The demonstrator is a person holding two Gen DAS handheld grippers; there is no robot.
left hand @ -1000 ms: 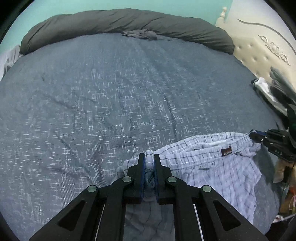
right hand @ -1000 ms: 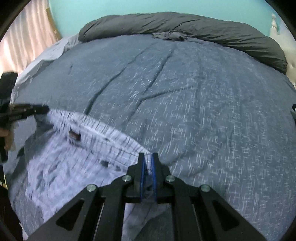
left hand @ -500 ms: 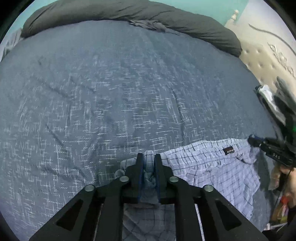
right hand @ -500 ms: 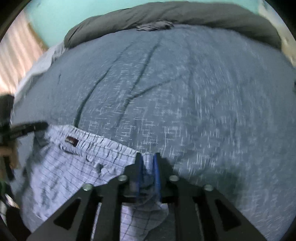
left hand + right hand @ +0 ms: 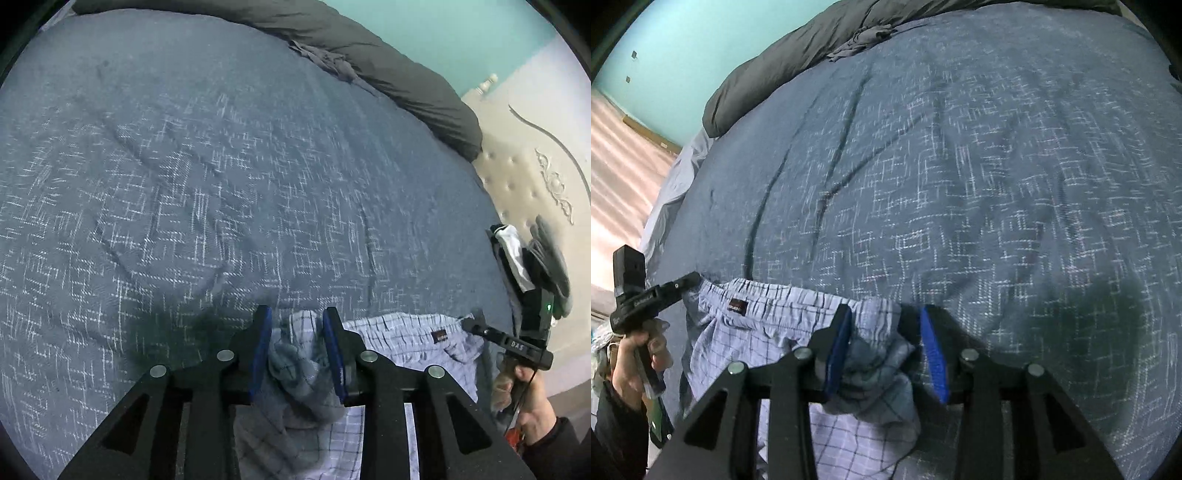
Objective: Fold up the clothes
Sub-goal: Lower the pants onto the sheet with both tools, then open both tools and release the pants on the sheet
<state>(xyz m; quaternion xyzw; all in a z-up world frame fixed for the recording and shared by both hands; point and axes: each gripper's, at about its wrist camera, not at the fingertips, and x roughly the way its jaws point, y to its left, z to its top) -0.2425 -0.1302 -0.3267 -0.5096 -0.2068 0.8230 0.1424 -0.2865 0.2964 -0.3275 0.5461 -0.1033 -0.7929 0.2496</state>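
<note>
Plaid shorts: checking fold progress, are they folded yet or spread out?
Spread, unfolded: the plaid shorts lie waistband-wide on the bed, open grippers at both corners.

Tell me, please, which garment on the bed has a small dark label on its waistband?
The light-blue checked shorts at the near edge; the crumpled grey garment by the dark duvet is plain.

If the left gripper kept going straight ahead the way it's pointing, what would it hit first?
Probably the blue bedspread. The left gripper, open around the checked shorts' bunched waistband, points across it toward the grey duvet roll. Depth is unclear.
</note>
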